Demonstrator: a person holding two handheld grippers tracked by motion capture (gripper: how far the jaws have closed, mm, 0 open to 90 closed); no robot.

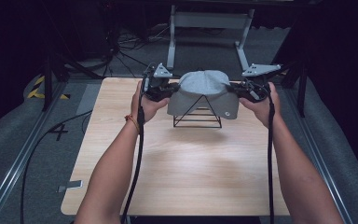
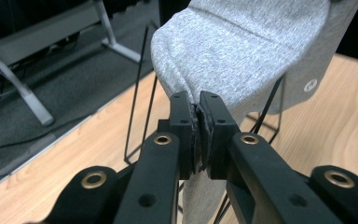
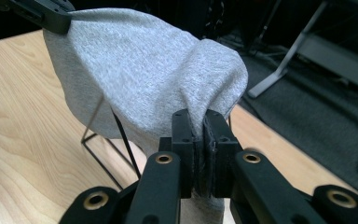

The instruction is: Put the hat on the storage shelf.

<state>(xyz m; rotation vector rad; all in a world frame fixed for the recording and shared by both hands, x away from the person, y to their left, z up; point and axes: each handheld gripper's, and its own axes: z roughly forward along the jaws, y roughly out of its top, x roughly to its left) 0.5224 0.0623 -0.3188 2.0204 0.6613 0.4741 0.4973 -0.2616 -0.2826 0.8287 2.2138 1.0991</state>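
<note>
Grey knit beanie (image 1: 204,91) hangs draped over a black wire pyramid stand (image 1: 197,116) at the far middle of the wooden table (image 1: 177,177). The left gripper (image 2: 199,105) is clamped on its left edge, the right gripper (image 3: 200,122) likewise pinching fabric on the opposite side, both sets of jaws pressed together on cloth. The light stand looks easy to tip: uneven pulling could drag it over, or the fabric could snag on its apex.

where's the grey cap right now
In the high view the cap sits draped over a black wire stand at the far middle of the table, pinched on each side by the left tool and the right tool.
</note>
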